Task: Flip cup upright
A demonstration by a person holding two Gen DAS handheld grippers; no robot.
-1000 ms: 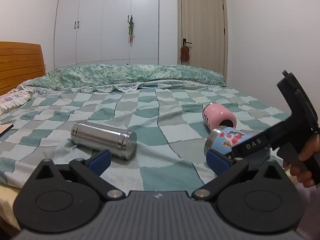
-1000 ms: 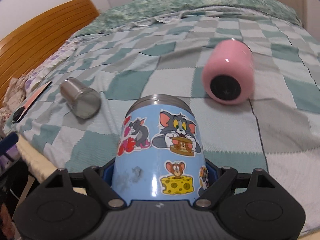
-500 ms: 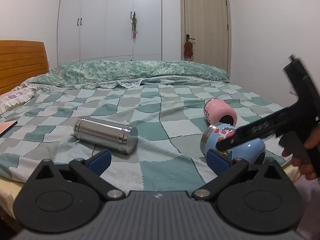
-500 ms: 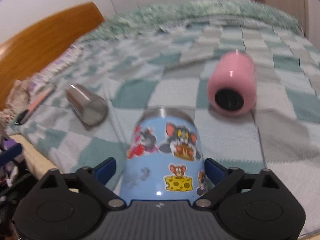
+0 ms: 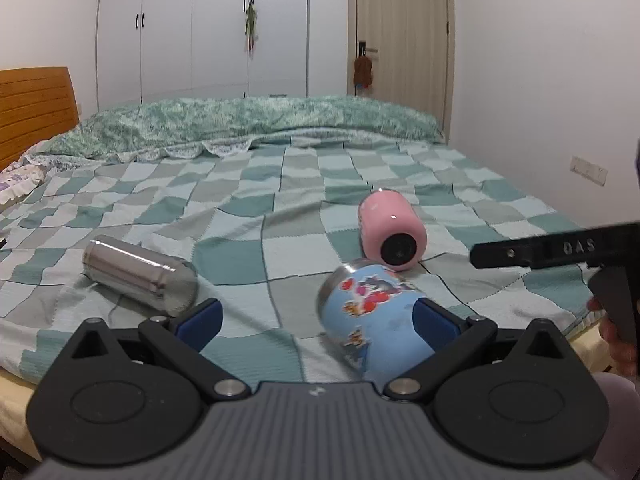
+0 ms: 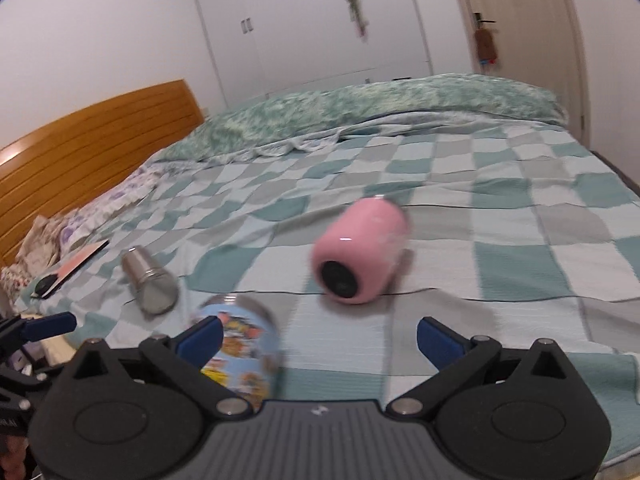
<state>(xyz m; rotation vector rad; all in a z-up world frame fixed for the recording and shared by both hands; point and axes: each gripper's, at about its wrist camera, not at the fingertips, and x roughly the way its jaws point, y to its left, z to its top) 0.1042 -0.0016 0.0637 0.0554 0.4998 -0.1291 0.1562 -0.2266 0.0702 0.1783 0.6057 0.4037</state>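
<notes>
While tilted, blue cup ungripped.

A bed covered in a green-and-white checked blanket fills the room. At its far end lies a rumpled green floral duvet. A wooden headboard stands along one side of the bed, with floral pillows just beside it and a flat pinkish book near them. Beyond the bed stand white wardrobes and a beige door.
</notes>
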